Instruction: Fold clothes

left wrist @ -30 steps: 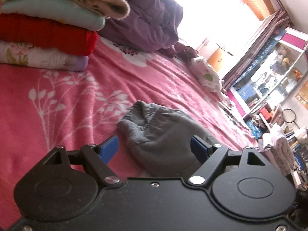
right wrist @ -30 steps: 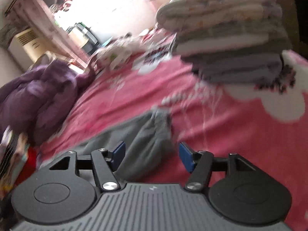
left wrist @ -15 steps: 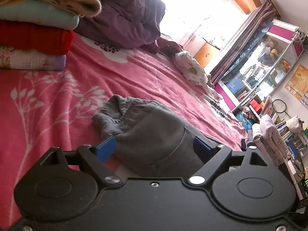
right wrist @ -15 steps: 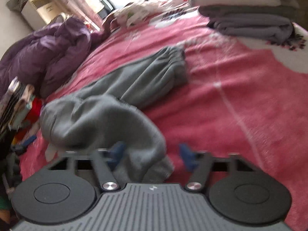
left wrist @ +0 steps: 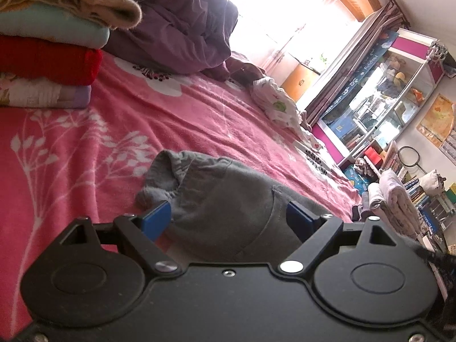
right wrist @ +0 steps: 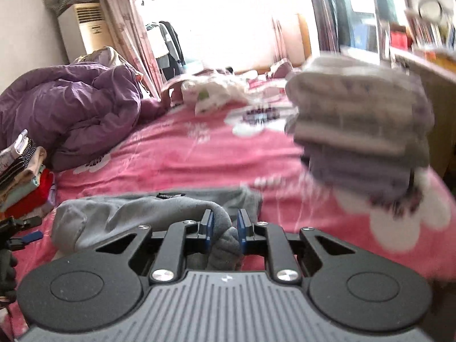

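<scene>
A grey pair of sweatpants (left wrist: 222, 199) lies on the pink flowered bedspread (left wrist: 85, 148). In the left wrist view my left gripper (left wrist: 228, 219) is open, its blue pads either side of the grey cloth near the waistband, not closed on it. In the right wrist view my right gripper (right wrist: 223, 228) is shut on a bunched fold of the grey sweatpants (right wrist: 136, 213), which stretch away to the left. The left gripper shows at the far left edge (right wrist: 25, 236).
A stack of folded clothes (left wrist: 48, 57) stands at the left, a purple quilt (left wrist: 182, 28) behind it. Another folded stack (right wrist: 362, 131) stands on the right. A white patterned garment (left wrist: 276, 105) lies far back. Shelves (left wrist: 384, 99) lie beyond the bed.
My right gripper has closed on a fold of the grey sweatpants; it was open half a second ago. My left gripper stayed open and moved in closer over the waistband end.
</scene>
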`<state>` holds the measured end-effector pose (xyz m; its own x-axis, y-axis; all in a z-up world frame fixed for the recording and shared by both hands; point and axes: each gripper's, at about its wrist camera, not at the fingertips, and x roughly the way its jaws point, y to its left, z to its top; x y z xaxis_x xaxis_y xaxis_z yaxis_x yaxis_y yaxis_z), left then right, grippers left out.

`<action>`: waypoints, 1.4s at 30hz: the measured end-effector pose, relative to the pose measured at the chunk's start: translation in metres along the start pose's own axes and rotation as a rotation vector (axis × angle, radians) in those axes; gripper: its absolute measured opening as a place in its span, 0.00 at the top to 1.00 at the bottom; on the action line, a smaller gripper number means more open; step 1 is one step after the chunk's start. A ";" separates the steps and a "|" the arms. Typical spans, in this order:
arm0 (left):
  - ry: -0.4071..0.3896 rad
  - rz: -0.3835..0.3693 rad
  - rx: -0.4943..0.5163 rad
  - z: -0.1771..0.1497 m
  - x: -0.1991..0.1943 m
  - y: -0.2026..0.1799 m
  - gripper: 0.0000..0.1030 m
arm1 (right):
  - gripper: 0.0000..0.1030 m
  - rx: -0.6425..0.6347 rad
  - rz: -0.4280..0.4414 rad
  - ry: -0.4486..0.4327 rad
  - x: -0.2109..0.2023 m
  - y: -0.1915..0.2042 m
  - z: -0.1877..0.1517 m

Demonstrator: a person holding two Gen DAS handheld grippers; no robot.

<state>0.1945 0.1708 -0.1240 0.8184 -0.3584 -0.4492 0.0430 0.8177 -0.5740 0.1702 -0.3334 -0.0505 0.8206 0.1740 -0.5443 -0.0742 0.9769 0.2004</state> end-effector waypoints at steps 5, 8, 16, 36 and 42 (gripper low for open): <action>-0.017 -0.014 0.022 0.003 -0.004 -0.001 0.14 | 0.82 -0.083 -0.079 -0.013 0.016 0.006 0.016; -0.021 -0.008 0.053 0.003 -0.003 -0.003 0.14 | 0.80 -0.102 -0.117 0.061 0.040 0.006 0.007; -0.046 0.047 0.244 -0.002 0.009 -0.025 0.16 | 0.66 -0.039 -0.116 0.123 0.068 -0.006 -0.031; 0.007 0.003 0.151 0.011 0.071 -0.007 0.42 | 0.35 0.069 -0.049 0.106 0.092 -0.035 -0.054; -0.010 0.036 0.179 0.010 0.062 -0.007 0.74 | 0.64 0.079 0.001 0.120 0.095 -0.038 -0.056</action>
<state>0.2506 0.1470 -0.1411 0.8271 -0.3232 -0.4598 0.1138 0.8974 -0.4262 0.2190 -0.3466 -0.1559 0.7468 0.1932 -0.6363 -0.0261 0.9646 0.2623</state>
